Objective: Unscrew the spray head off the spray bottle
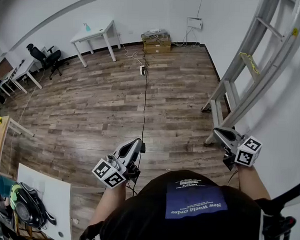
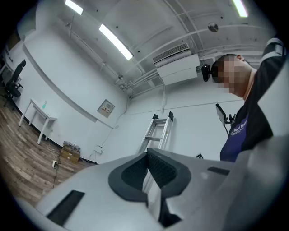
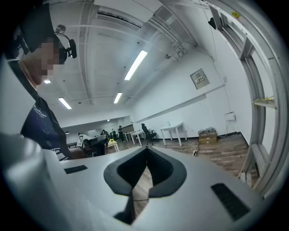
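Wood-plank floor point(image 1: 90, 104) is seen beneath two grey claws, both raised in mid-air. Left claw point(image 1: 138, 141): pressed together, nothing pinched. Right claw point(image 1: 216, 130): likewise, empty. One small teal spray bottle point(image 1: 87, 27) is spotted far off, upright on a white surface point(image 1: 102, 33), untouched.

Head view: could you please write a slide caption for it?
Left gripper and right gripper, both shut and empty, above wood floor; ladder at right.

A blue patch point(image 1: 195, 200) on the person's black shirt point(image 1: 150, 217) read "New World Order", upside down from the head view; nothing else was legible.
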{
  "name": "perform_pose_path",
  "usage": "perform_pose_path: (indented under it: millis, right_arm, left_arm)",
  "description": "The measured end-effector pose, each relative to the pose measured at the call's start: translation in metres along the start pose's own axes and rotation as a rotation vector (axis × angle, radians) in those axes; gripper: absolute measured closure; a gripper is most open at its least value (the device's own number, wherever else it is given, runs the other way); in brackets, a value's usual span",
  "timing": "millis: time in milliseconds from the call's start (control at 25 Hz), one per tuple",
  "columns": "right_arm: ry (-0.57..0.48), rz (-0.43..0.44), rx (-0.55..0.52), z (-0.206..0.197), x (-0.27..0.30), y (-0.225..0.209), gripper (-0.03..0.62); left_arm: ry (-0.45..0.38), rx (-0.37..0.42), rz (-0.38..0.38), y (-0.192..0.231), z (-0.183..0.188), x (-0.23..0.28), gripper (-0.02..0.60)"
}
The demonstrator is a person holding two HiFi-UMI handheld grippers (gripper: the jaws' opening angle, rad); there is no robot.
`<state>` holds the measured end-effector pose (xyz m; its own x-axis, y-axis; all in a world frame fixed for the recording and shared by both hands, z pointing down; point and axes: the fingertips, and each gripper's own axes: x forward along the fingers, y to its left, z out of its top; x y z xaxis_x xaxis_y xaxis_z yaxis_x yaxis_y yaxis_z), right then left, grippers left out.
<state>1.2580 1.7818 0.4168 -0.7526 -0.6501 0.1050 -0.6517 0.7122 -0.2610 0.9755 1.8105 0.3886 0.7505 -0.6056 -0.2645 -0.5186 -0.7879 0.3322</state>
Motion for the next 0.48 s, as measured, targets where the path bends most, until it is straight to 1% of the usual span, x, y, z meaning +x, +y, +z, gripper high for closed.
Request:
perform_pose_path:
  millis: [160,280,360,480]
  right_arm:
    - [0.018,0.008,0.011,-0.004,0.012,-0.005,0.597]
    - [0.015,0.02,0.021,-0.003,0.017,-0.018,0.597]
    - [0.01,0.034,0.03,0.001,0.021,-0.038,0.597]
    - [-0.002,0.067,0.034,0.012,0.036,-0.079,0.597]
  left_arm:
    - [-0.008,-0.011,0.027,0.016,0.003,-0.003,0.58]
    - [-0.002,-0.017,0.046,0.023,0.0,0.003,0.58]
    - [0.004,-0.015,0.054,0.03,-0.005,0.019,0.58]
    - [0.009,0.012,0.074,0.046,-0.007,0.055,0.58]
